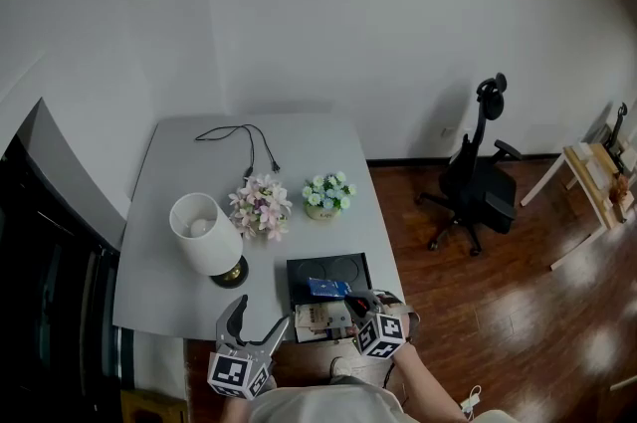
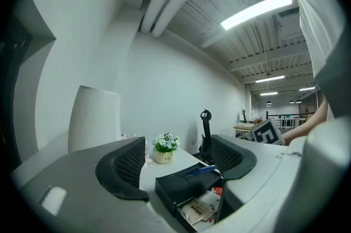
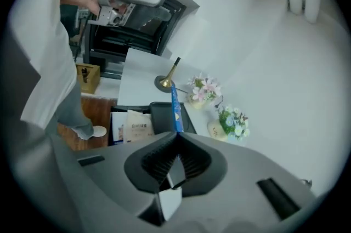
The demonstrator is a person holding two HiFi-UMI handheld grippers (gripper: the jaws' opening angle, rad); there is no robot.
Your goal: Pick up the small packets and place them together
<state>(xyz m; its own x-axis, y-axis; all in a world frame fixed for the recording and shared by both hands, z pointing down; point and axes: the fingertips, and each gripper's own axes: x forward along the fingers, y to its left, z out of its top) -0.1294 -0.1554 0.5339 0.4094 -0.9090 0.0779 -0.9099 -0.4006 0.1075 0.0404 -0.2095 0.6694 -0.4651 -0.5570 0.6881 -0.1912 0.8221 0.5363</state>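
Note:
A blue packet hangs over the black tray near the table's front edge, with my right gripper shut on one end of it. In the right gripper view the blue packet stands edge-on, pinched between the jaws of the right gripper. Tan printed packets lie beside the tray at the table's edge. My left gripper hovers open and holding nothing to the left of them. From the left gripper I see the tray, the blue packet and the tan packets just ahead.
A white lamp stands left of the tray. Behind it are pink flowers, a small pot of white flowers and a black cable. An office chair stands on the wooden floor to the right.

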